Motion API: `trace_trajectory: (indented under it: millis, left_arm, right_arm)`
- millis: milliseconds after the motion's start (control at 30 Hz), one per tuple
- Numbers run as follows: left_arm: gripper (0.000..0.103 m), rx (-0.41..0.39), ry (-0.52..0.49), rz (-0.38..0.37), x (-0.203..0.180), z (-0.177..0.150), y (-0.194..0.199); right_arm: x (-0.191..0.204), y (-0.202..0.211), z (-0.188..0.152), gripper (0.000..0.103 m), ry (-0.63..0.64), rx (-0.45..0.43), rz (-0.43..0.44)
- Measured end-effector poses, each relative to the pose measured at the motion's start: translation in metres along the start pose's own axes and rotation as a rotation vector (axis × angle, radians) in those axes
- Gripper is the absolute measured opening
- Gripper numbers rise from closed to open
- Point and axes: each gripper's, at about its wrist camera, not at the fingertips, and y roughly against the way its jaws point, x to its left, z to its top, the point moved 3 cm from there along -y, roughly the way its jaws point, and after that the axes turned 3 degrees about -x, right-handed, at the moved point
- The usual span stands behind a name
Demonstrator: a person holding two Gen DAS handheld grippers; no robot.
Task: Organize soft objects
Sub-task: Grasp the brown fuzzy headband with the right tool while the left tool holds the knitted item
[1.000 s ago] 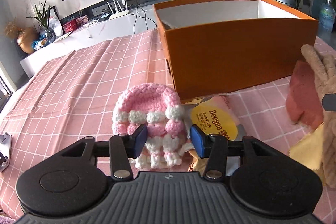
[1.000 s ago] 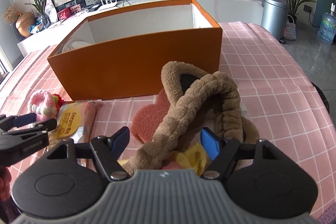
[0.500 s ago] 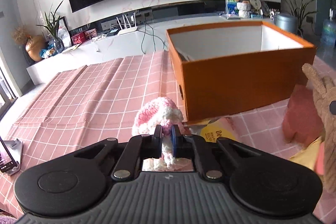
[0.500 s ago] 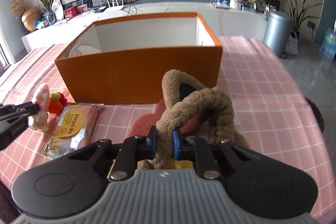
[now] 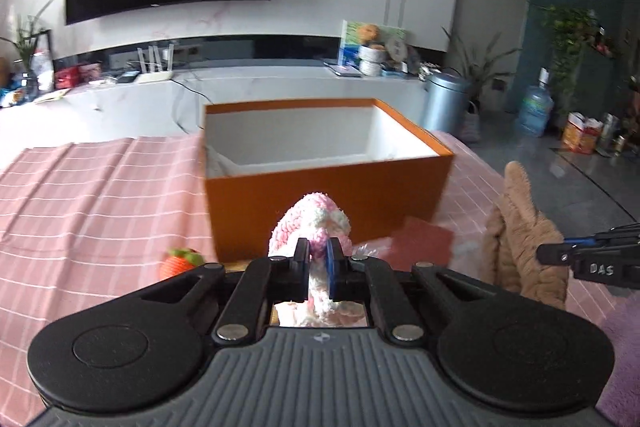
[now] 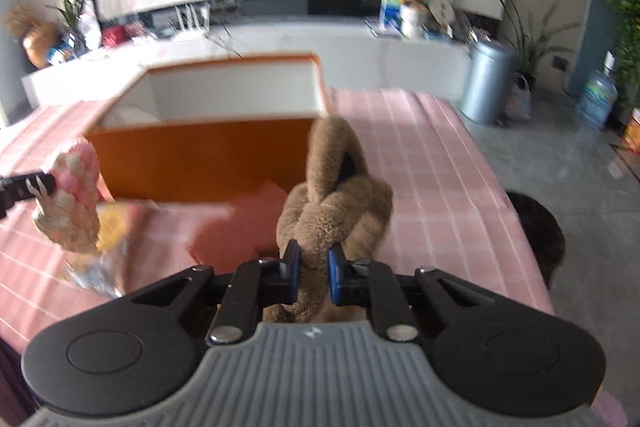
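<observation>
My left gripper (image 5: pixel 318 257) is shut on a pink and white crocheted toy (image 5: pixel 310 223) and holds it above the table, in front of the orange box (image 5: pixel 328 191). The toy also shows at the left of the right wrist view (image 6: pixel 74 195). My right gripper (image 6: pixel 314 267) is shut on a brown fuzzy headband (image 6: pixel 332 195) and holds it up near the box's right front corner (image 6: pixel 200 159). The headband also shows at the right of the left wrist view (image 5: pixel 524 239). The box is open on top, white inside.
A small orange crocheted fruit (image 5: pixel 180 261), a dusty-red heart-shaped pad (image 6: pixel 240 223) and a yellow-labelled packet (image 6: pixel 108 227) lie on the pink checked tablecloth (image 5: pixel 80 195) before the box. A white counter with clutter stands behind. A metal bin (image 6: pixel 490 79) stands right.
Both grippers closed on their objects and lifted them off the table toward the box. The fruit that the toy hid now shows on the cloth.
</observation>
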Motion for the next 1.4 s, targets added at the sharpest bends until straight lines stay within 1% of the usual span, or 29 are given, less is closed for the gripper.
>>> trace_trajectory:
  millis: [67, 167, 233, 300, 333, 367, 400, 433, 533, 633, 667, 700, 733, 767, 800, 833, 867, 900, 967, 1033, 1100, 1167, 1267, 1300, 1333, 1400]
  left_arm:
    - [0.009, 0.026, 0.003, -0.032, -0.008, -0.006, -0.010]
    - [0.009, 0.068, -0.006, -0.042, -0.016, -0.016, -0.025]
    - [0.009, 0.093, 0.003, -0.048, -0.018, -0.024, -0.031]
    - [0.009, 0.120, 0.015, -0.044, -0.015, -0.030, -0.036]
    - [0.009, 0.130, 0.018, -0.040, -0.014, -0.032, -0.037]
    - [0.009, 0.137, 0.023, -0.036, -0.012, -0.033, -0.038]
    - [0.009, 0.143, 0.028, -0.033, -0.011, -0.033, -0.040]
    - [0.010, 0.150, 0.031, -0.029, -0.010, -0.033, -0.041]
    - [0.012, 0.181, 0.024, -0.005, -0.008, -0.037, -0.044]
    - [0.014, 0.199, 0.022, 0.000, -0.008, -0.040, -0.046]
    - [0.016, 0.200, 0.021, -0.003, -0.008, -0.040, -0.046]
    - [0.019, 0.200, 0.019, -0.003, -0.009, -0.040, -0.047]
    - [0.026, 0.197, 0.021, -0.002, -0.009, -0.040, -0.047]
    - [0.034, 0.195, 0.029, -0.002, -0.009, -0.039, -0.047]
    - [0.037, 0.197, 0.039, -0.008, -0.008, -0.039, -0.048]
    - [0.042, 0.200, 0.051, -0.016, -0.007, -0.038, -0.049]
    - [0.049, 0.202, 0.064, -0.024, -0.006, -0.038, -0.049]
    - [0.052, 0.202, 0.077, -0.032, -0.006, -0.038, -0.050]
    - [0.060, 0.205, 0.104, -0.057, -0.007, -0.036, -0.050]
    - [0.064, 0.201, 0.108, -0.082, -0.012, -0.034, -0.051]
    - [0.071, 0.186, 0.096, -0.104, -0.019, -0.032, -0.051]
    - [0.074, 0.179, 0.069, -0.115, -0.028, -0.031, -0.054]
    - [0.076, 0.194, 0.037, -0.108, -0.038, -0.032, -0.064]
    - [0.076, 0.206, 0.019, -0.077, -0.040, -0.034, -0.069]
    - [0.073, 0.217, 0.005, -0.051, -0.042, -0.035, -0.074]
    - [0.069, 0.232, -0.009, -0.024, -0.042, -0.039, -0.080]
  right_arm:
    - [-0.009, -0.009, -0.012, 0.012, -0.013, 0.043, -0.024]
    - [-0.019, -0.021, -0.028, 0.014, -0.056, 0.091, -0.022]
    - [-0.022, -0.030, -0.032, 0.021, -0.092, 0.115, -0.005]
    - [-0.025, -0.037, -0.033, 0.024, -0.131, 0.126, 0.025]
    - [-0.024, -0.040, -0.033, 0.032, -0.140, 0.130, 0.038]
    - [-0.022, -0.042, -0.033, 0.038, -0.143, 0.128, 0.046]
    - [-0.021, -0.044, -0.033, 0.048, -0.139, 0.129, 0.052]
    - [-0.018, -0.048, -0.034, 0.050, -0.135, 0.134, 0.064]
    - [-0.012, -0.058, -0.035, 0.050, -0.125, 0.159, 0.087]
    - [-0.011, -0.067, -0.038, 0.050, -0.130, 0.186, 0.097]
    - [-0.012, -0.070, -0.039, 0.049, -0.135, 0.197, 0.101]
    - [-0.011, -0.073, -0.040, 0.042, -0.138, 0.206, 0.105]
    - [-0.011, -0.075, -0.042, 0.034, -0.138, 0.215, 0.107]
    - [-0.010, -0.077, -0.043, 0.033, -0.135, 0.218, 0.108]
    - [-0.009, -0.078, -0.043, 0.030, -0.127, 0.216, 0.110]
    - [-0.008, -0.079, -0.044, 0.026, -0.119, 0.216, 0.110]
    - [-0.007, -0.079, -0.044, 0.025, -0.114, 0.214, 0.108]
    - [-0.007, -0.080, -0.045, 0.023, -0.112, 0.214, 0.108]
    - [-0.006, -0.080, -0.045, 0.023, -0.105, 0.213, 0.106]
    - [-0.005, -0.080, -0.045, 0.023, -0.102, 0.212, 0.105]
    - [-0.005, -0.080, -0.045, 0.023, -0.101, 0.211, 0.104]
    - [-0.005, -0.079, -0.046, 0.023, -0.102, 0.212, 0.103]
    - [-0.004, -0.078, -0.045, 0.021, -0.095, 0.208, 0.102]
    - [-0.003, -0.078, -0.045, 0.020, -0.088, 0.208, 0.100]
    - [-0.003, -0.077, -0.045, 0.020, -0.082, 0.207, 0.098]
    - [-0.002, -0.076, -0.045, 0.020, -0.077, 0.205, 0.098]
